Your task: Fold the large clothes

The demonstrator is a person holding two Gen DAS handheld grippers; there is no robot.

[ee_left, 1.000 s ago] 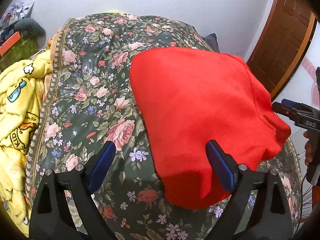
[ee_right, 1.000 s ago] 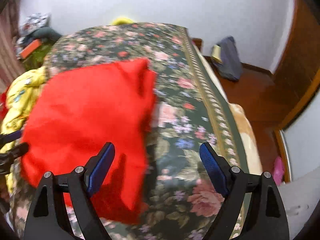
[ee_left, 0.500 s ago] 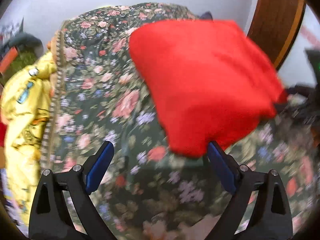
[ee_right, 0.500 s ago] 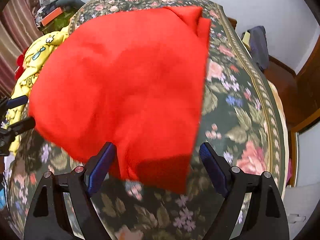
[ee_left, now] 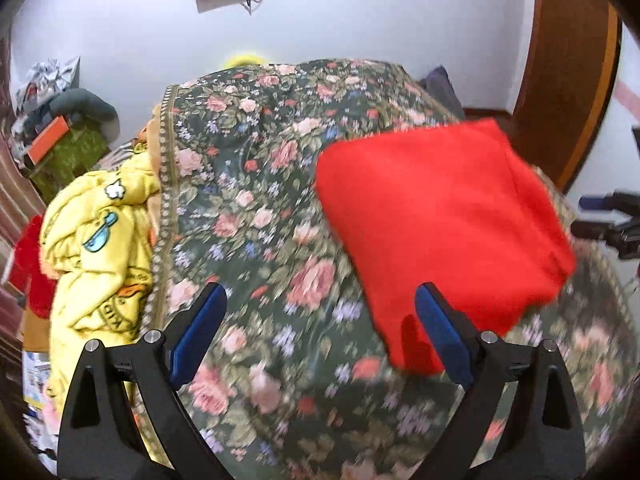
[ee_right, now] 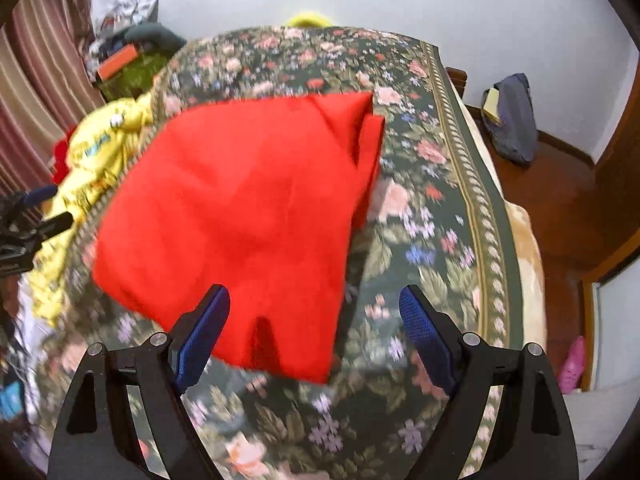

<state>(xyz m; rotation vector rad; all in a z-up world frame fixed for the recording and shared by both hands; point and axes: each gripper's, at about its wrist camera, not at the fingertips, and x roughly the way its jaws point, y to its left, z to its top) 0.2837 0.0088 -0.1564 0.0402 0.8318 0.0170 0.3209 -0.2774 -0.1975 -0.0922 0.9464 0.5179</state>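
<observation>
A folded red garment (ee_left: 436, 224) lies flat on the floral bedspread (ee_left: 256, 200), at the right in the left wrist view and at centre left in the right wrist view (ee_right: 240, 216). My left gripper (ee_left: 320, 332) is open and empty, above the bedspread just left of the garment's near corner. My right gripper (ee_right: 314, 336) is open and empty, over the garment's near edge. Each gripper shows at the edge of the other's view, the right one (ee_left: 612, 220) and the left one (ee_right: 28, 224).
A crumpled yellow printed garment (ee_left: 92, 252) lies at the bed's left side, with a red item (ee_left: 32, 268) beyond it. Clutter and a green box (ee_left: 64, 152) stand far left. A dark bag (ee_right: 512, 116) sits on the wooden floor; a wooden door (ee_left: 568, 72) is right.
Both grippers have pulled back and up from the red garment. It now looks smaller and farther away, lying still on the bedspread. Both views are motion-blurred.
</observation>
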